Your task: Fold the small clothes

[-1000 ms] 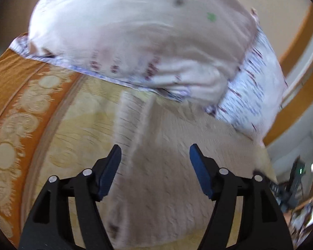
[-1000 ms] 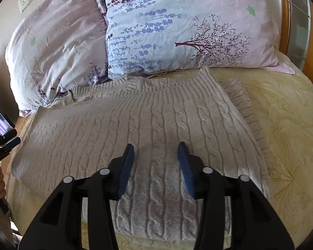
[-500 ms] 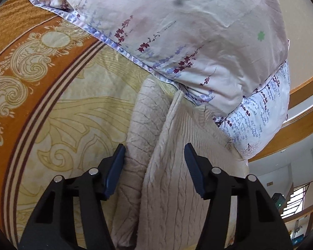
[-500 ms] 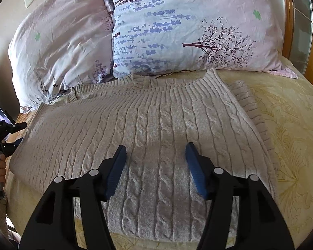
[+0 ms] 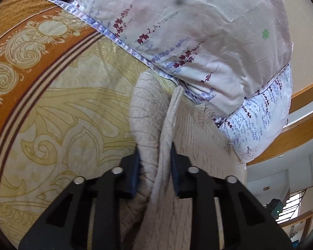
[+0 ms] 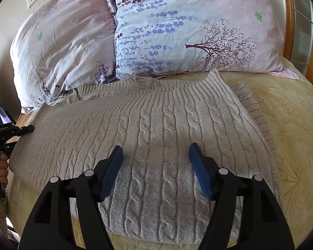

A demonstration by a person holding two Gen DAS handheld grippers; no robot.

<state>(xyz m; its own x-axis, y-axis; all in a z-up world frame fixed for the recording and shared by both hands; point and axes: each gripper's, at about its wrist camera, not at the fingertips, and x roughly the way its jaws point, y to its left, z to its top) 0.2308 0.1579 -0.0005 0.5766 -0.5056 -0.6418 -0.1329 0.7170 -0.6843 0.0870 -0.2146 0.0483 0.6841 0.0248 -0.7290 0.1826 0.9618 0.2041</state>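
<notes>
A beige cable-knit sweater [image 6: 156, 137] lies flat across the middle of the frame on the yellow patterned bed [image 6: 292, 137], collar toward two floral pillows [image 6: 177, 31]. The left gripper [image 5: 155, 162] has its jaws clamped on the sweater's edge; the right gripper [image 6: 156, 166] hovers above the knit, jaws wide.

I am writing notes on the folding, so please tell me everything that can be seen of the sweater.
The sweater is beige cable knit with a ribbed neckline, lying flat on the yellow patterned bedspread, its neckline against the two floral pillows. One sleeve is folded under at its right side. The left gripper is shut on its left edge fold; the right gripper hovers open over its lower middle.
</notes>
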